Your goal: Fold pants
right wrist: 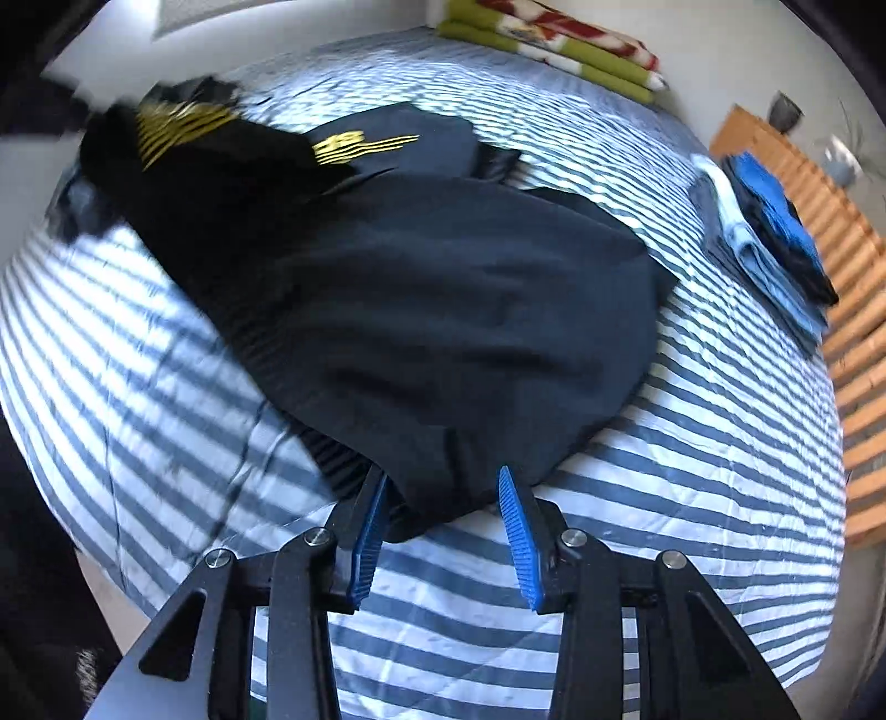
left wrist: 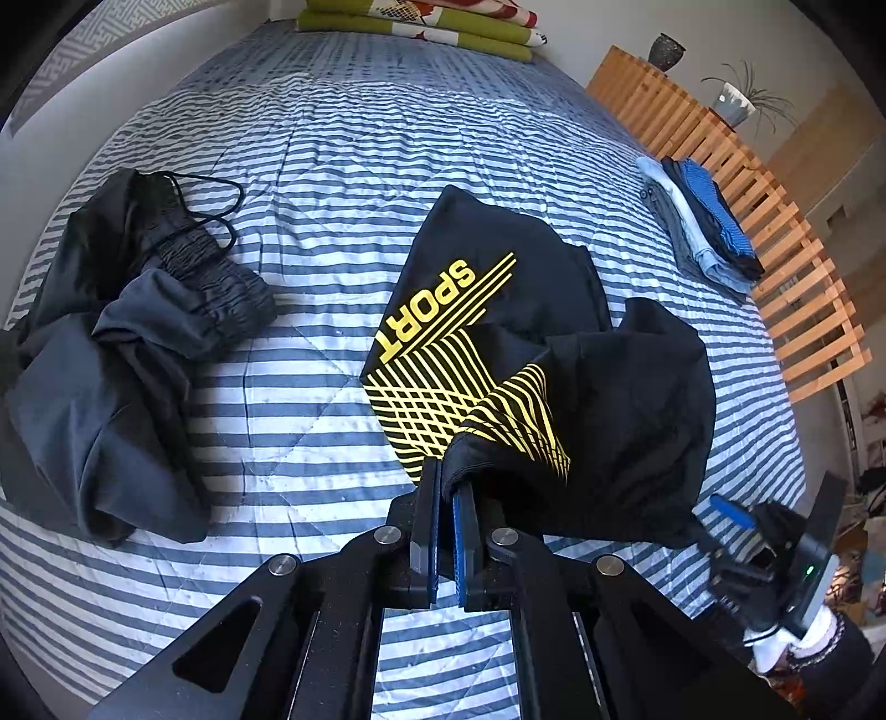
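Black pants (left wrist: pixel 603 387) with a yellow SPORT print lie bunched on the striped bed; in the right wrist view the same pants (right wrist: pixel 432 310) spread out ahead. My left gripper (left wrist: pixel 447 482) is shut on the edge of the pants by the yellow pattern. My right gripper (right wrist: pixel 443 487) stands open, its blue pads apart, with a fold of the black cloth lying loose between them; it also shows at the lower right of the left wrist view (left wrist: pixel 731 512), beside the pants.
A crumpled dark grey garment (left wrist: pixel 122 332) with a drawstring lies at the left. A stack of folded clothes (left wrist: pixel 703 221) rests near the bed's right edge by a wooden slatted frame (left wrist: pixel 764 221). Folded blankets (left wrist: pixel 421 27) lie at the far end. Striped bedcover (left wrist: pixel 310 343) lies between.
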Available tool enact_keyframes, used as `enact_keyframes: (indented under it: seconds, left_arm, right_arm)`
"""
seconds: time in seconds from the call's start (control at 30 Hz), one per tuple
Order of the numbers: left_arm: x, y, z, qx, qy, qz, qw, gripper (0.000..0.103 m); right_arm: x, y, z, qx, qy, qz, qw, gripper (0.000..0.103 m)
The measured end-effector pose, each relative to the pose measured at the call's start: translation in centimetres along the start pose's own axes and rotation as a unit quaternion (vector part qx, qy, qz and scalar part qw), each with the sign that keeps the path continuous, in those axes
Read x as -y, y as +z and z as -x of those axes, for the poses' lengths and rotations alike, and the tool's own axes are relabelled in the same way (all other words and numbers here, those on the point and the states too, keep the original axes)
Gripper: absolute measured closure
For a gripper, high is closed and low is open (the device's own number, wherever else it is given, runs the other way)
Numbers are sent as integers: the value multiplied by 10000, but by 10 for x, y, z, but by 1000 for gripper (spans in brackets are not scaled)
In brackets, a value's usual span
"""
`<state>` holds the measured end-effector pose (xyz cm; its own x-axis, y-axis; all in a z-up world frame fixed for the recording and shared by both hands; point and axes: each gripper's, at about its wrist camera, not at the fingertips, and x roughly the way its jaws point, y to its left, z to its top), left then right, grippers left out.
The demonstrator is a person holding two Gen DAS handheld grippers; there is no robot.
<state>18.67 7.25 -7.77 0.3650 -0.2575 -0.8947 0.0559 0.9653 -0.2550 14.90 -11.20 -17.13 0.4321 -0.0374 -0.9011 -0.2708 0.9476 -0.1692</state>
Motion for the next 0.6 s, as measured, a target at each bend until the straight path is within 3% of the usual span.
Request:
enact_keyframes:
  seconds: [0.17, 0.23, 0.33, 0.43, 0.5, 0.6]
  left_arm:
    - [2, -1, -14, -137, 4, -45, 9999, 100]
    - [2, -3, -21, -197, 73, -101, 9997, 100]
    - [-1, -1, -24, -266, 244, -178, 9992, 100]
    - [-9, 10, -16, -289, 212, -164, 9992, 100]
    - [-13, 30, -7, -207, 255, -160, 9993, 100]
    - [-12, 86, -4, -46, 240, -54, 9997, 100]
  right_arm:
    - [1, -1, -5, -72, -21, 140, 9999, 75]
    - [-10, -3, -10, -201, -31, 383, 9991, 99]
    - [-7, 1, -6, -270, 26, 414, 9988, 99]
    - [29, 27, 19, -239, 113, 75, 9996, 100]
    - [51, 50, 34, -106, 3, -51, 9999, 100]
    - [89, 109, 48, 157, -205, -268, 9993, 100]
